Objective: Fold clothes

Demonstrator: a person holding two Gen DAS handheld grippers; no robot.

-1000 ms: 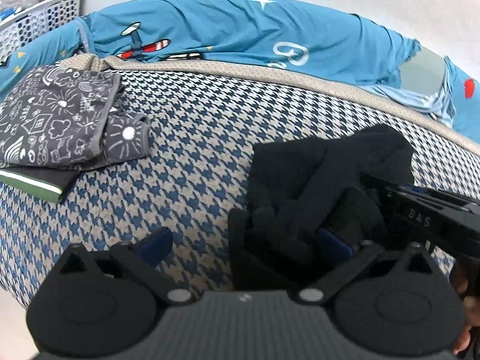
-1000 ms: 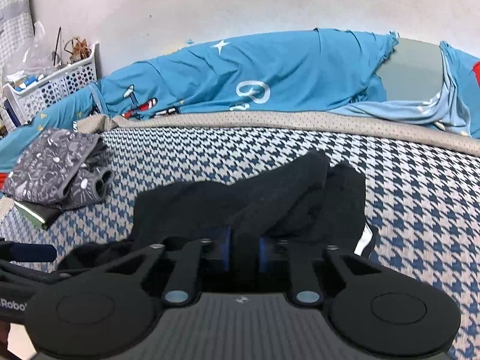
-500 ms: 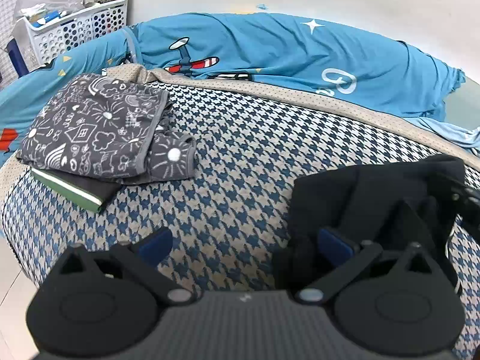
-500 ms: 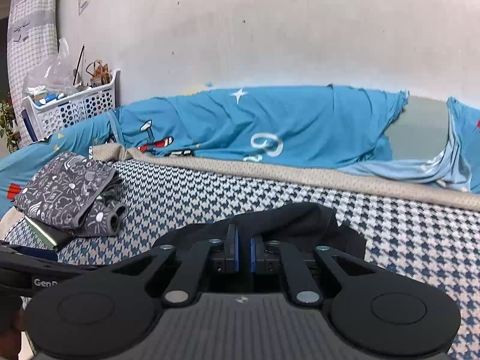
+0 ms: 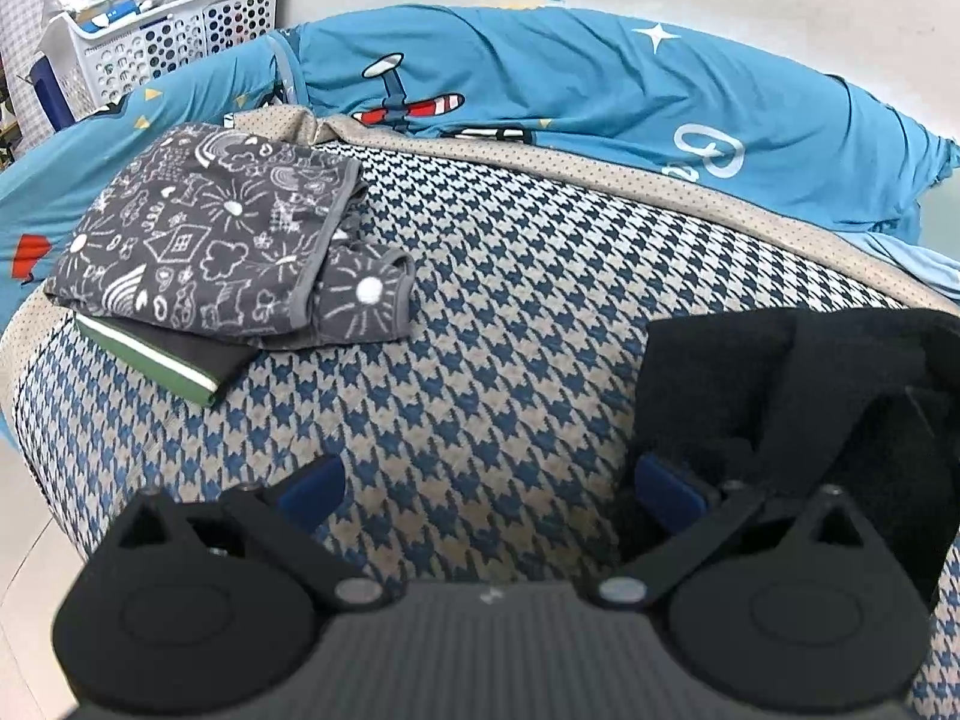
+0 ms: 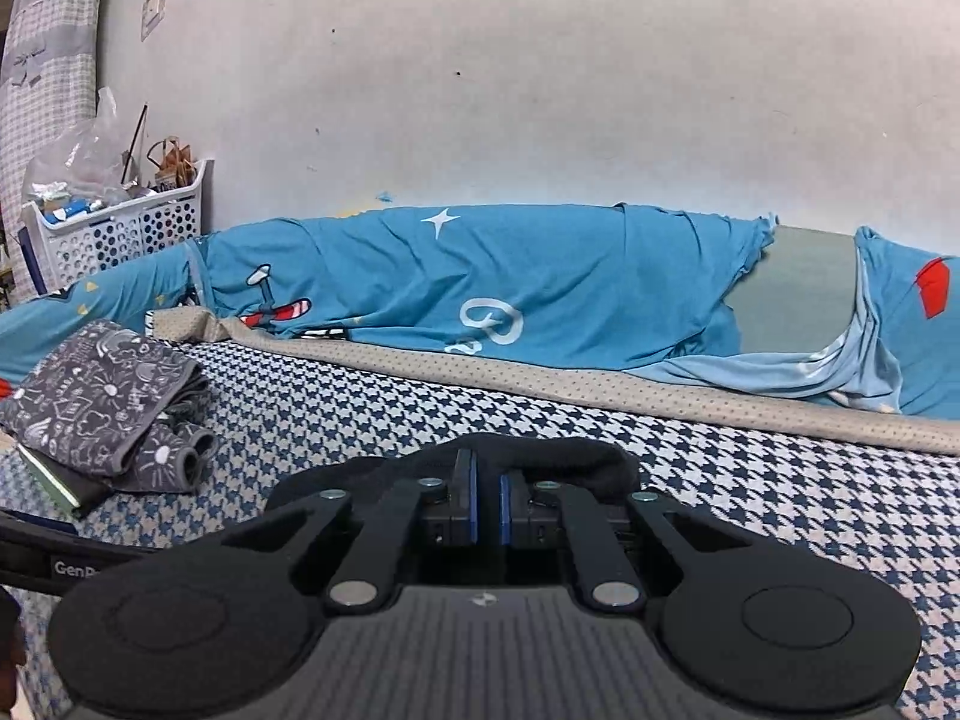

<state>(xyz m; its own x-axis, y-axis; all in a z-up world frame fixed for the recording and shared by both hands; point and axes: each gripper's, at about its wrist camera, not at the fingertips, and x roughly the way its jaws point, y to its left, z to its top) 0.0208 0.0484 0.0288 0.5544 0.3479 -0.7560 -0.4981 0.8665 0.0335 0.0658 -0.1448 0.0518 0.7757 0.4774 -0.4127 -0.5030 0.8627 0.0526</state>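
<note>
- Left gripper (image 5: 489, 483): jaws wide apart over houndstooth bed (image 5: 510, 312), gripping nothing.
- Right gripper (image 6: 486, 507): jaws nearly closed, pinching black garment (image 6: 540, 459).
- Folded grey doodle-print garment (image 5: 198, 234) lying well apart.

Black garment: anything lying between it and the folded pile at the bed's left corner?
Nothing visible. Only bare houndstooth bedspread separates the crumpled black garment from the folded grey doodle-print garment topping the pile. The right claw is shut on the black fabric.

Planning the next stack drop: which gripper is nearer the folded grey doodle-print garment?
Left. The left gripper hangs open over the houndstooth cover, with the grey doodle-print garment just ahead-left. The right gripper, shut on the black garment, sits farther across the bed.
</note>
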